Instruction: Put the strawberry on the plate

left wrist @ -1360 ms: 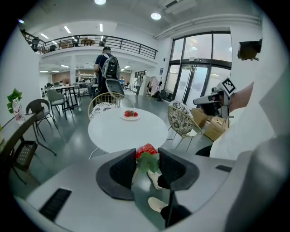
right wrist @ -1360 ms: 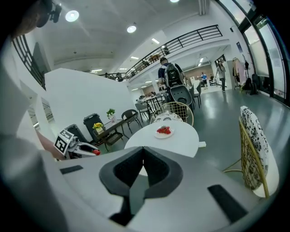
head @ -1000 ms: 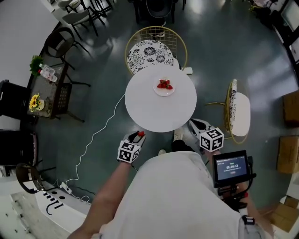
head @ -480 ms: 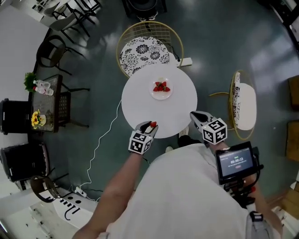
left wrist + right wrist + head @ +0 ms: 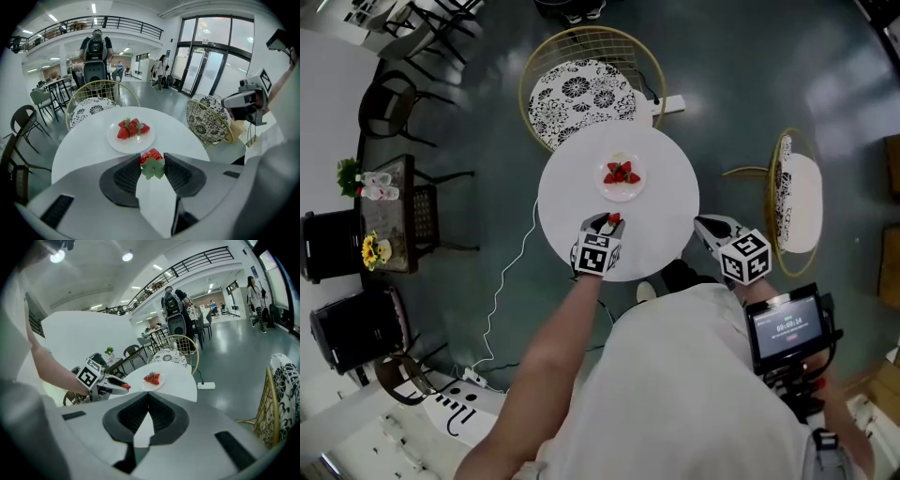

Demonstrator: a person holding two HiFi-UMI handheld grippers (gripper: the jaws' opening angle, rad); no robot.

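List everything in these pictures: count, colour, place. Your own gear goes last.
table: one, white, round, mid-floor.
plate: one, white, on the table's far half.
strawberries on the plate: small pile, red, count unclear.
held strawberry: one, red with green leaves, clamped between grey jaws over the table.
wire chairs: two, gold with black-and-white cushions, beyond and right of the table.
side table: one, dark, far left, yellow flowers on it.
left gripper: one, grey, over the table's near part, shut on the held strawberry.
right gripper: one, grey, beside the table's near right edge, jaws together, empty.
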